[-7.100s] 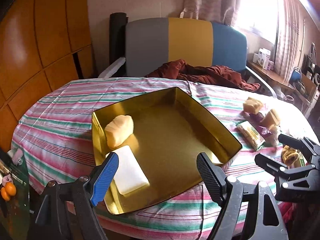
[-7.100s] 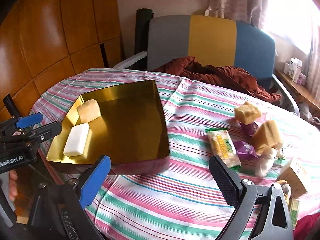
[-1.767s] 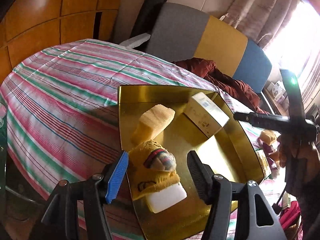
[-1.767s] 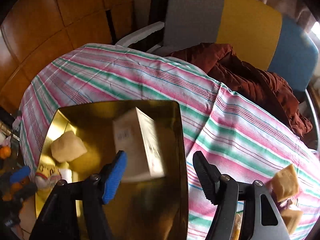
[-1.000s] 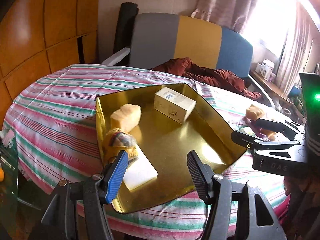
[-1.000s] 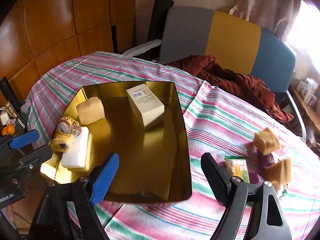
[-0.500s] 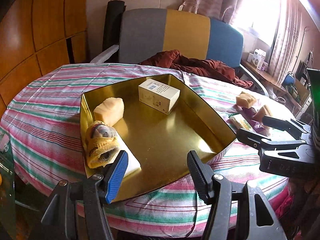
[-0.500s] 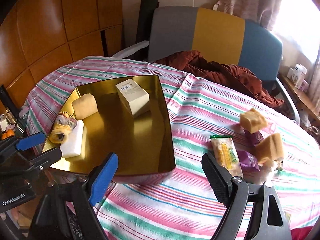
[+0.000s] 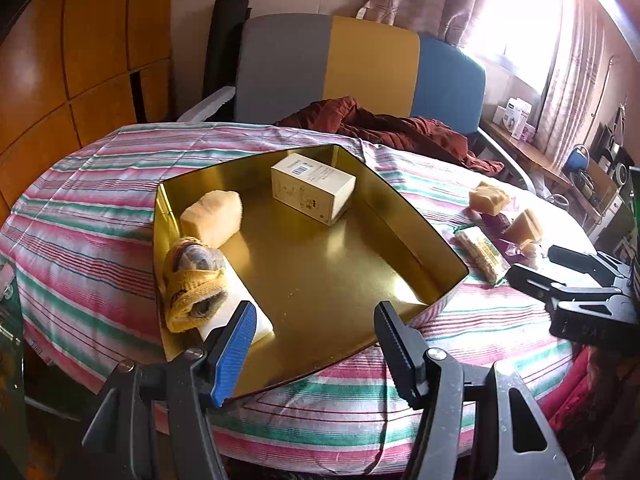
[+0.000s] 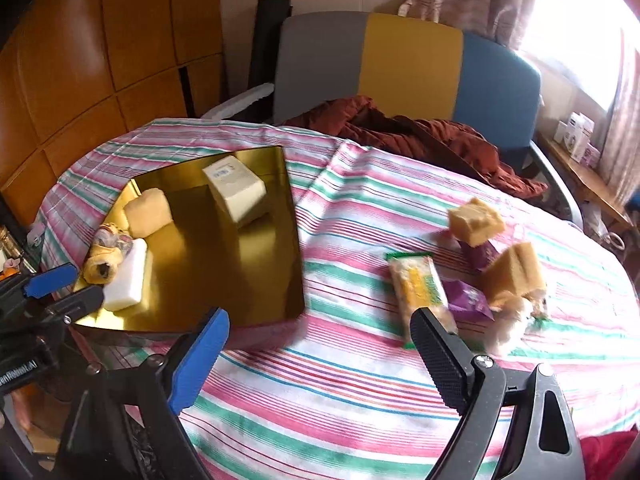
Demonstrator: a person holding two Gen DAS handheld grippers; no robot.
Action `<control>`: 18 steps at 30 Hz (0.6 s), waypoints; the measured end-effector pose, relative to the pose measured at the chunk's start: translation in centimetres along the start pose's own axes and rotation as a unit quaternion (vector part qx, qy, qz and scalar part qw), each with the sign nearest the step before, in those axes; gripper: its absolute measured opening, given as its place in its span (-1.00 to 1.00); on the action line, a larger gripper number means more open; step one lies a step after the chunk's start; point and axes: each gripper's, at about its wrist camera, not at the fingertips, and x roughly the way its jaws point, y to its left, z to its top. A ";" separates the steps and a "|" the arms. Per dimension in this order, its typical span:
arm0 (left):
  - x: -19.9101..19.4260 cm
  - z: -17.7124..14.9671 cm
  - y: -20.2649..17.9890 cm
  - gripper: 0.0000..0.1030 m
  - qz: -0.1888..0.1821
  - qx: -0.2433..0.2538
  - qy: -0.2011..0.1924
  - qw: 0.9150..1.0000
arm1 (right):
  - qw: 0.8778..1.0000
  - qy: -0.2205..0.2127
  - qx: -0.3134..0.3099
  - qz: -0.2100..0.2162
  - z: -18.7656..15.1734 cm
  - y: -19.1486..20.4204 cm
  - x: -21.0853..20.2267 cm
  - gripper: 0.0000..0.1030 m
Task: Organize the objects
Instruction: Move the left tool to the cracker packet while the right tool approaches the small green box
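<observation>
The right gripper [image 10: 318, 344] hangs over the striped counter [image 10: 340, 392] with its jaws opening wide and nothing between them — only cloth shows in the gap. Just beyond its right jaw lies the snack packet [image 10: 418, 280], and past that a purple wrapper [image 10: 468, 300] and two sponge blocks [image 10: 474, 222], well apart from the gold tray [image 10: 294, 240] off beyond its left jaw. The packet is probably light, crinkly and slippery, its contents easy to crush, so a gentle pinch across the narrow width at mid-length looks best; the sponges should be soft and springy and take a grip anywhere. The left gripper [image 9: 314, 332] holds its jaws partly spread and empty over the tray's near corner, with a white bar [image 9: 236, 300], a yellow sock [image 9: 192, 280], a sponge [image 9: 212, 216] and a box [image 9: 312, 188] lying inside, ahead of it.
</observation>
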 end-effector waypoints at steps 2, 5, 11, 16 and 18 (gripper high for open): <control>0.2 0.0 -0.3 0.20 -0.003 0.005 0.003 1.000 | 1.000 0.010 0.009 -0.013 -0.5 -1.6 -0.2 0.80; 0.3 0.1 -0.8 0.20 -0.010 0.012 0.005 1.000 | 0.999 0.030 0.025 -0.037 -1.6 -4.7 -0.4 0.80; 0.7 0.3 -2.0 0.20 -0.028 0.029 0.011 0.999 | 0.993 0.094 0.000 -0.075 -3.8 -11.7 -1.7 0.82; 1.0 0.5 -3.2 0.20 -0.045 0.043 0.015 0.998 | 0.982 0.162 -0.034 -0.088 -6.2 -17.2 -2.9 0.85; 1.2 0.5 -3.9 0.20 -0.051 0.052 0.017 0.997 | 0.978 0.185 -0.050 -0.088 -7.0 -18.7 -3.2 0.85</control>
